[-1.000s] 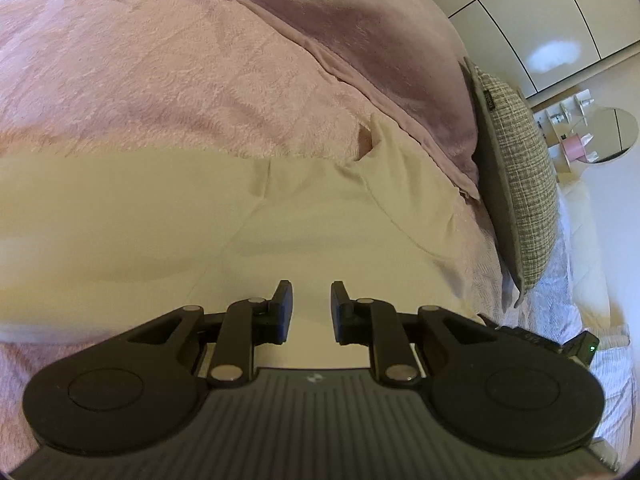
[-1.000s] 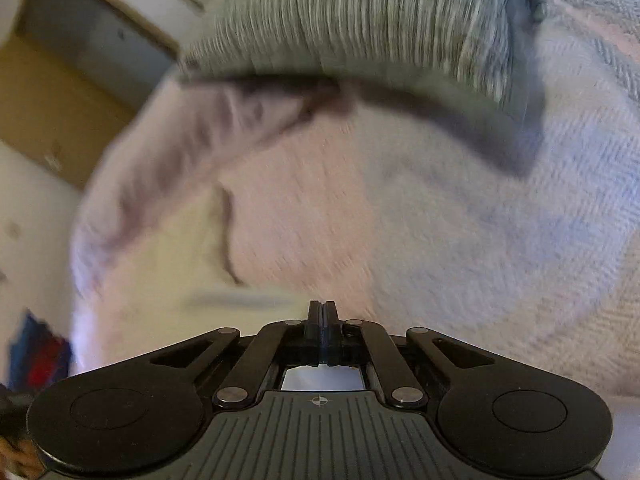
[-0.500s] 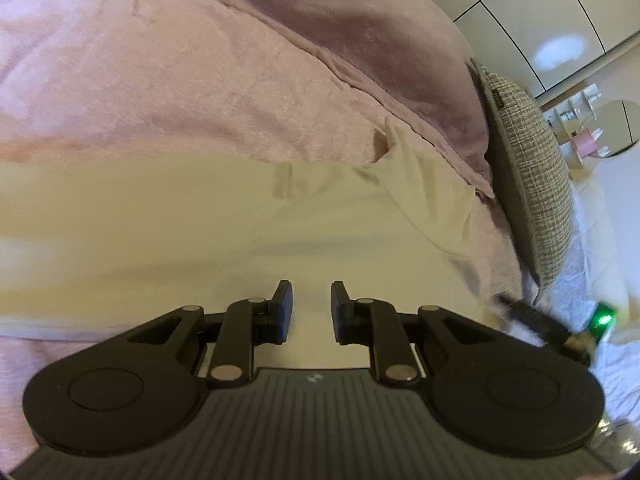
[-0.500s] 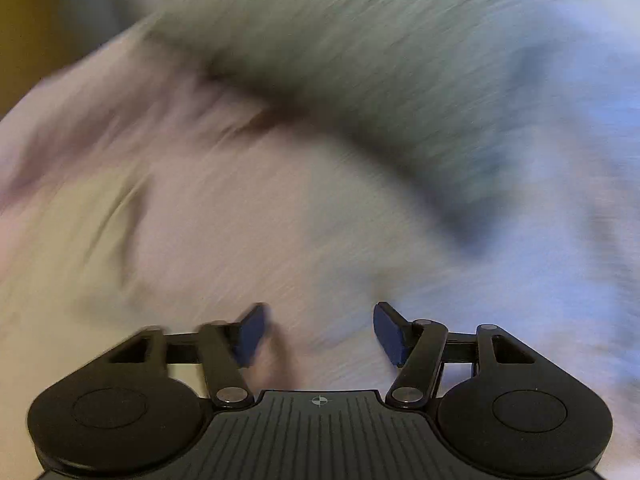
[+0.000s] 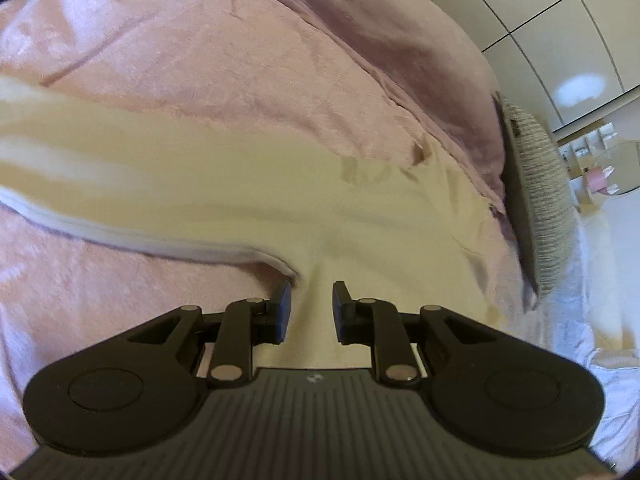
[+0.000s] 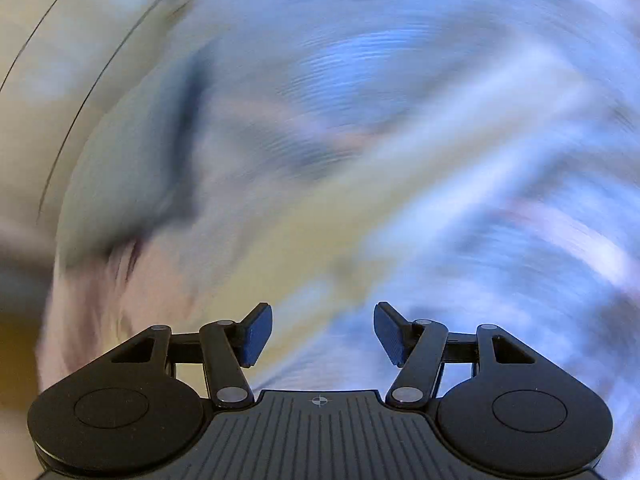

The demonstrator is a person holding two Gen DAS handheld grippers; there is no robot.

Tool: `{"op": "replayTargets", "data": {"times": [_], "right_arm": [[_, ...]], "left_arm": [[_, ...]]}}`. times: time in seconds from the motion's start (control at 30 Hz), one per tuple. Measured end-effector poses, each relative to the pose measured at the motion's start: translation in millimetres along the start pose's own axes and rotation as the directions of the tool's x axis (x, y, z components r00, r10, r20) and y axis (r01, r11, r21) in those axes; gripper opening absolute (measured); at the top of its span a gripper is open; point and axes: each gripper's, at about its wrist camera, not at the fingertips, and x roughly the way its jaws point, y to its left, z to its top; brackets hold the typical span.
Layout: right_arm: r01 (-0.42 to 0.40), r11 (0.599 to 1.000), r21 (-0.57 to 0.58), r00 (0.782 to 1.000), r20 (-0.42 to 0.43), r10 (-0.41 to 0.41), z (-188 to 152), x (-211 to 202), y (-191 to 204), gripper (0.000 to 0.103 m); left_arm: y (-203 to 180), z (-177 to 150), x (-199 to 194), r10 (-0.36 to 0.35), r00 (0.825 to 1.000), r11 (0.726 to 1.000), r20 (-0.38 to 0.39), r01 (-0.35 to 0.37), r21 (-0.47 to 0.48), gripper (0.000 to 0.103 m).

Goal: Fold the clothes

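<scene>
Jaws: left gripper point(image 5: 311, 306) narrowly parted, empty | right gripper point(image 6: 323, 334) wide, empty

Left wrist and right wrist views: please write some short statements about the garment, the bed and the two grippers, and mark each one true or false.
1. The cream garment lies on a pink blanket. True.
2. The right gripper is shut. False: its jaws stand wide apart with nothing between them.
3. A grey cushion stands at the right edge of the left wrist view. True.
4. The left gripper is clamped on the cushion. False: it is over the garment, jaws a little apart, nothing gripped.
5. The right wrist view is sharp. False: it is heavily blurred.
</scene>
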Motion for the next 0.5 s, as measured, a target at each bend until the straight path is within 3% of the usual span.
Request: {"op": "replayTargets", "data": {"times": [0.1, 0.17, 0.33, 0.37, 0.43, 0.47, 0.5], "right_arm": [[-0.003, 0.977, 0.212, 0.992, 0.124, -0.023, 24, -31, -57, 0.061], [-0.048, 0.962, 0.267, 0.982, 0.187, -0.003, 38, -39, -78, 0.061], [-0.087, 0.958, 0.272, 0.972, 0.234, 0.022, 70, -27, -99, 0.060], [-0.092, 0.959, 0.269, 0.973, 0.229, 0.030, 74, -21, -100, 0.056], [-0.114, 0.965, 0.235, 0.973, 0.224, 0.060, 78, -13, -104, 0.010], [-0.079, 0.975, 0.207, 0.977, 0.209, 0.035, 81, -9, -100, 0.000], [-0.036, 0.988, 0.152, 0.973, 0.230, 0.000, 82, -12, -94, 0.000]], "left_arm": [[-15, -10, 4, -0.029, 0.999, 0.999, -0.022, 0.030, 0.023, 0.016], [-27, -17, 6, -0.038, 0.999, 0.998, -0.039, 0.040, 0.058, 0.016], [-53, -40, 9, -0.063, 0.996, 0.990, -0.071, 0.071, 0.121, 0.016], [-56, -44, 8, -0.066, 0.995, 0.989, -0.074, 0.075, 0.130, 0.016], [-62, -54, 7, -0.071, 0.994, 0.986, -0.082, 0.082, 0.147, 0.016], [-63, -58, 5, -0.071, 0.994, 0.985, -0.085, 0.084, 0.153, 0.016], [-62, -62, 3, -0.070, 0.994, 0.985, -0.087, 0.082, 0.153, 0.017]]}}
